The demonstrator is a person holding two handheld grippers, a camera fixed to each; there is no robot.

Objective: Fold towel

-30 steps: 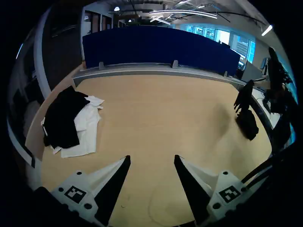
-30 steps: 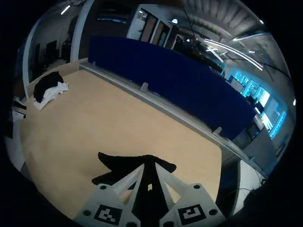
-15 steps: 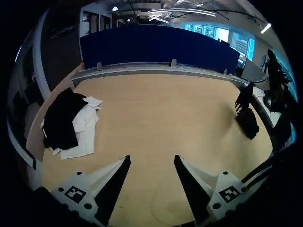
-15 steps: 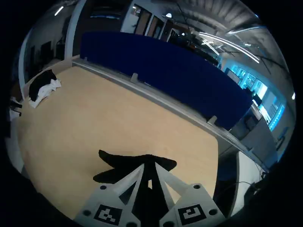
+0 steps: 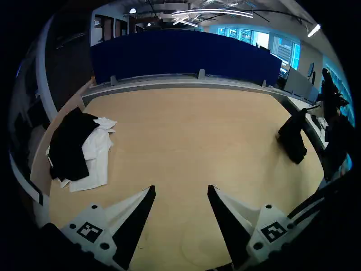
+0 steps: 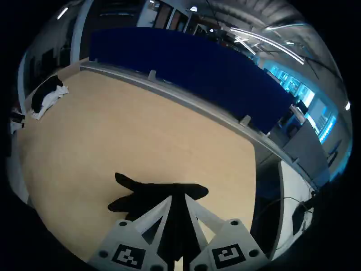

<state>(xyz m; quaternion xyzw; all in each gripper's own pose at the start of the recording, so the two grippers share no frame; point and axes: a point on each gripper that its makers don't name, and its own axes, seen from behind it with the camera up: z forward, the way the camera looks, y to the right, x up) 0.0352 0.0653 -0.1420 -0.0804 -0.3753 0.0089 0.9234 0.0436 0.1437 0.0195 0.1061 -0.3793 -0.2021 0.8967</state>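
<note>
At the right edge of the wooden desk (image 5: 189, 131), the black towel (image 5: 292, 137) is bunched, long axis near upright; the tip raised a moment ago has dropped. The right gripper (image 6: 179, 198) fingers pinch it, with cloth spreading leftward. The left gripper (image 5: 180, 189) fingers are spread over the desktop. A clothes pile (image 5: 79, 147) lies far left.

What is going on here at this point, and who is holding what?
A person is working a gripper in each hand over a wooden table, at a towel-folding job. The right gripper is shut on a bunched black towel, seen from the left gripper view near the table's right edge. The left gripper is open and holds nothing, hanging over bare tabletop. A pile of black and white cloths lies at the table's left side. No fold is visible yet.
</note>
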